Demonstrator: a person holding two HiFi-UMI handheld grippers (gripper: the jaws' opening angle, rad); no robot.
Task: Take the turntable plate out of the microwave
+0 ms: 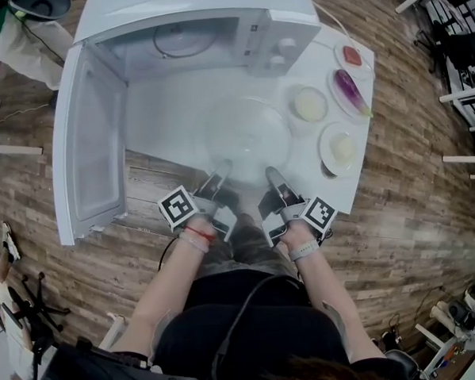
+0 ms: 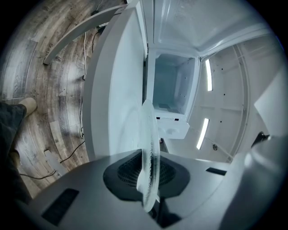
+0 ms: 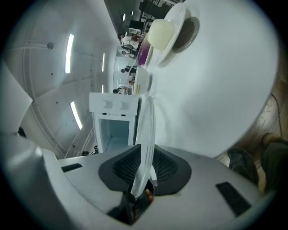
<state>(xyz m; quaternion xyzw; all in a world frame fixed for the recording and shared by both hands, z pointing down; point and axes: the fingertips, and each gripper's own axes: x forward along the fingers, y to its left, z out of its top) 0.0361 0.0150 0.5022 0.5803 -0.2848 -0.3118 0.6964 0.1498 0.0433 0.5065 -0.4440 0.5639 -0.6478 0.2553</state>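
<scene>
The clear glass turntable plate is out of the white microwave, low over the white table in front of it. My left gripper is shut on its near left rim. In the left gripper view the plate's edge stands pinched between the dark pads. My right gripper is at the near right rim. The right gripper view shows the rim between the jaws, which stand slightly apart around it, open.
The microwave door hangs open at the left. Small plates of food stand to the right of the microwave: a pale round item, an eggplant, a red item, another pale item. A wooden floor surrounds the table.
</scene>
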